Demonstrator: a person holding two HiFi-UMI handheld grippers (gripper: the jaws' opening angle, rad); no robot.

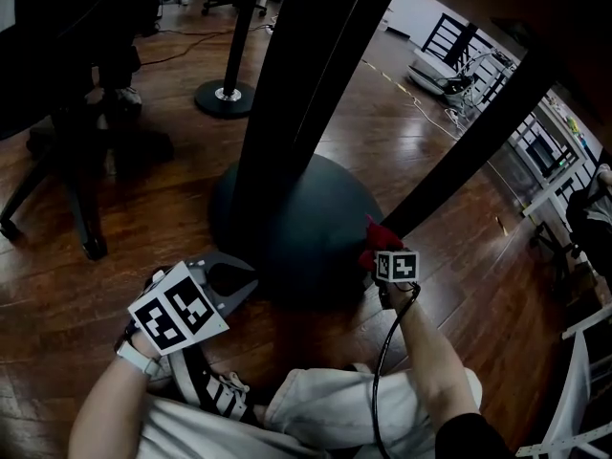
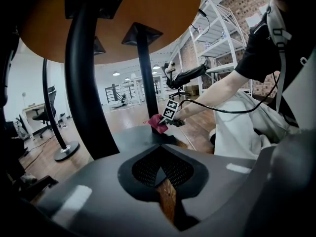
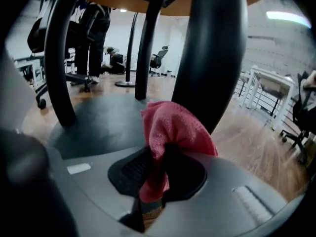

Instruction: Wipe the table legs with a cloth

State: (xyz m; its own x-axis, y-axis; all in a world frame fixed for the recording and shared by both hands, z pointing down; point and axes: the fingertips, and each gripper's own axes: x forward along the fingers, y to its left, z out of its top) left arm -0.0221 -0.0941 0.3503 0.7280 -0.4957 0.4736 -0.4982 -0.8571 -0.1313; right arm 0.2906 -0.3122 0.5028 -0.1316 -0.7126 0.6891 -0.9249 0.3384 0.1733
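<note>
1. The pink terry cloth [image 3: 177,127] is pinched in the closed jaws of the right gripper [image 3: 157,181]. Its bunched top is pressed near the foot of a slanted black metal table leg [image 3: 212,58], just above the dark domed table base [image 1: 306,218].
2. The left gripper [image 2: 159,176] is seen low beside the base, its jaws drawn together with nothing between them.
3. Only a narrow fold of the cloth appears to be clamped, so it could be dragged out by friction during a stroke up the leg.
4. With so little cloth ahead of the jaws, the leg could be struck by bare gripper plastic.
5. No brand or writing can be read; only black-and-white square markers are seen on the gripper cubes.
</note>
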